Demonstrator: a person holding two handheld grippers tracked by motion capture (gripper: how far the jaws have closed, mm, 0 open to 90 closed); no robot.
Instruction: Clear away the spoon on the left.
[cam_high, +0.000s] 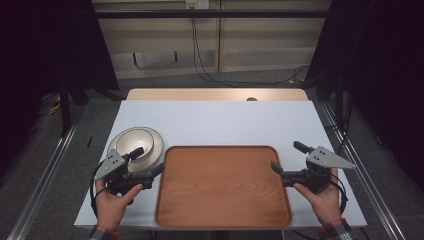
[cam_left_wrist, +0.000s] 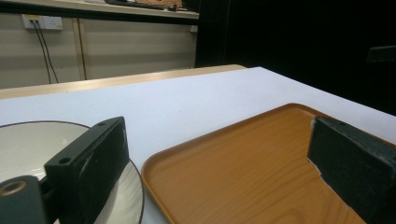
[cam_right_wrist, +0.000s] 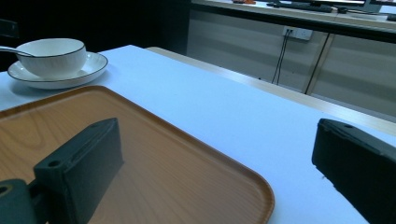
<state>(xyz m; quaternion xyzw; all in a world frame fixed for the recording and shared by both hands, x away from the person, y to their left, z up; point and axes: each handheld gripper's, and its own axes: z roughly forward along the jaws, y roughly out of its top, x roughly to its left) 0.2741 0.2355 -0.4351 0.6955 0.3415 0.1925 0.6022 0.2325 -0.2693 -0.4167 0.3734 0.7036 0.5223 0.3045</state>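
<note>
High view: both grippers, left (cam_high: 148, 161) and right (cam_high: 288, 157), gape empty beside the tray (cam_high: 222, 187) (bowl (cam_high: 134, 141) on plate (cam_high: 156, 147) nearby).

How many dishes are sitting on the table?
2: a plate at the table's left, beside the wooden tray, and a bowl standing on that plate. Nothing seems hidden behind them.

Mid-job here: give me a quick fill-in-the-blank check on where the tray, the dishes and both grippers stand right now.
1. The wooden tray holds ____.
2. The bowl stands on a ____.
3. The jaws of the left gripper and the right gripper are both ____.
4. In the high view, the plate lies to the ____ of the tray.

Missing words: nothing; plate; open; left
</note>
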